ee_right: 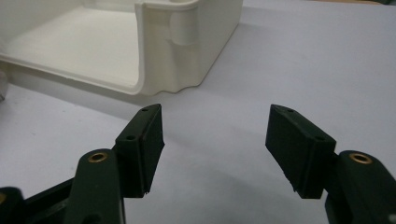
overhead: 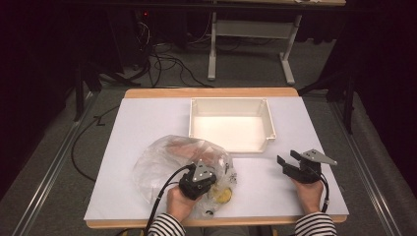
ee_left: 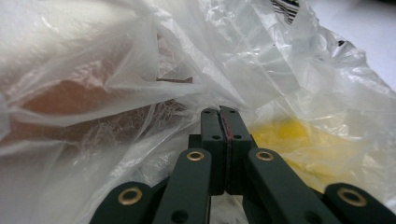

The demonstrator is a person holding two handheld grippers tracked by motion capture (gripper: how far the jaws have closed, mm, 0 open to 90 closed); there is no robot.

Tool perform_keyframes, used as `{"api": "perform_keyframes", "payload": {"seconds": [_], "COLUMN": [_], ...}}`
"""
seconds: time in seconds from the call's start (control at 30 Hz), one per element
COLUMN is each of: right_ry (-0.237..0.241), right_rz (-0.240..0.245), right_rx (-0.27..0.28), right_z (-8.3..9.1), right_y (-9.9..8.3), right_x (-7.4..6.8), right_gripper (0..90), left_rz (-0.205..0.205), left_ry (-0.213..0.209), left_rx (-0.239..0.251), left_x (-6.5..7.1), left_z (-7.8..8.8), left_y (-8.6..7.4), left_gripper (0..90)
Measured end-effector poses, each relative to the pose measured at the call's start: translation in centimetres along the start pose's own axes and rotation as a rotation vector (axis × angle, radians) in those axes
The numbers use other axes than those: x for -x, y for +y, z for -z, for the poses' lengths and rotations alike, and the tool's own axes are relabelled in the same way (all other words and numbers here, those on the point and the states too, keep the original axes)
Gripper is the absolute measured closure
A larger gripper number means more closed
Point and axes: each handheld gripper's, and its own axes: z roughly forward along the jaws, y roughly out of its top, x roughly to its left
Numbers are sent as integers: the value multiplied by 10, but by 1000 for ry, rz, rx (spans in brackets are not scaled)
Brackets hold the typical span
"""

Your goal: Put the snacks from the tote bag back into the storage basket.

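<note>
Table [overhead: 147,123] with white top, seen from above, centre of frame. White tray [overhead: 231,123], open and empty, in upper middle of table; its near right corner also at upper left of right gripper view [ee_right: 154,56].

Clear bag [overhead: 162,162], crumpled, at lower left of centre, just left of tray's near corner. Inside bag: something reddish-brown [overhead: 184,147] toward the top, something yellow [overhead: 223,196] at the lower right edge; neither clear enough to name.

Left gripper [overhead: 209,169] at lower left of centre, held by left hand [overhead: 179,201], resting over bag's lower right part. Black cable [overhead: 164,189] trailing down toward bottom edge. In left gripper view, jaws pressed together at frame centre [ee_left: 223,112], plastic bunched right at their tips; thin red line along the seam between them. Cannot tell for sure whether film is pinched between them. Bag film [ee_left: 140,70] across most of that view, brownish patch [ee_left: 70,98] at left, yellow patch [ee_left: 289,130] at right.

Right gripper [overhead: 289,158] at lower right, held by right hand [overhead: 310,194], well apart from bag, just right of tray's near right corner. Jaws spread wide, holding nothing; bare table between them in right gripper view [ee_right: 215,135].

Striped sleeves [overhead: 164,226] at bottom edge.
</note>
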Motion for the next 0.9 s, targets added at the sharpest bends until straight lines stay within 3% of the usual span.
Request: {"api": "perform_keyframes", "payload": {"seconds": [0.13, 0.27, 0.4, 0.5, 0.73, 0.9], "right_ry": [-1, 54, 111, 161, 280, 350], "right_rz": [23, 52, 85, 119, 134, 145], "right_rx": [-14, -37, -39, -40, -50, -55], "right_z": [-1, -2, -2, -3, -11, -17], "right_y": [1, 4, 9, 14, 20, 23], "right_x": [-2, -11, -32, -48, -75, -94], "right_gripper": [364, 361, 335, 325, 317, 310], "left_rz": [1, 6, 13, 40, 95, 103], "left_ry": [0, 23, 57, 97, 165, 202], "left_rx": [10, 23, 52, 69, 62, 58], "left_x": [-1, -2, -2, -5, -16, -20], "left_z": [0, 9, 23, 34, 52, 62], "left_y": [1, 0, -1, -4, -13, -17], "left_gripper": [886, 765, 624, 545, 470, 428]}}
